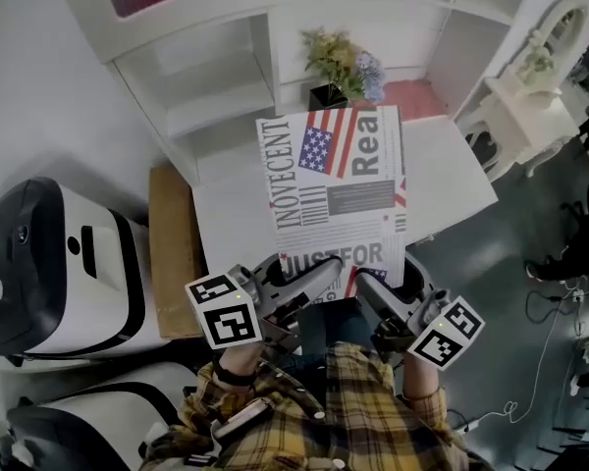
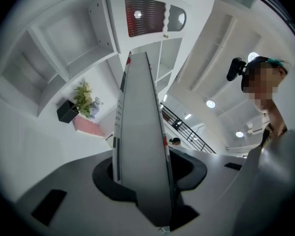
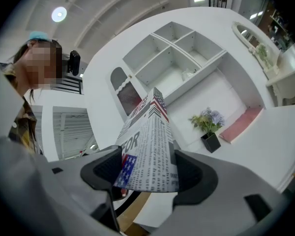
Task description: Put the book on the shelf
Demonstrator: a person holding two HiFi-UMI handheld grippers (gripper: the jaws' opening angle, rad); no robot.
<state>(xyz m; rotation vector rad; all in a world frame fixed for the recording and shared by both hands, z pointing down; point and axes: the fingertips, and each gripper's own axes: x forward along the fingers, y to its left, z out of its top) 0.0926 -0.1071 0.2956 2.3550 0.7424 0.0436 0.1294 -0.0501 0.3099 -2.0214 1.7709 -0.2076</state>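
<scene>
both tools hold one book [image 1: 339,189] by its near edge, over the white bench [image 1: 452,180], cover facing up. the cover is newspaper print with a flag and big letters.

the left tool [image 1: 299,281] is at the near left corner of the book, the right tool [image 1: 378,294] at the near right corner. marker cubes sit on both, just above a plaid shirt.

in the left gripper view the book [image 2: 142,141] shows edge on, standing upright between the jaws. the left tool [image 2: 150,178] is clamped on it, pads against both covers. in the right gripper view the printed cover [image 3: 150,146] fills the gap and the right tool [image 3: 148,173] is clamped on it too.

the book looks lifted off the bench, but the head view is too steep to tell if its far edge touches.

the white shelf [image 1: 216,77] stands past the far end of the bench, with open compartments. a plant in a black pot [image 1: 336,67] stands just beyond the book's far edge, and a pink mat [image 1: 422,96] lies to its right. a brown board [image 1: 174,253] lies beside the bench on the left. a white and black machine [image 1: 59,263] is further left.
</scene>
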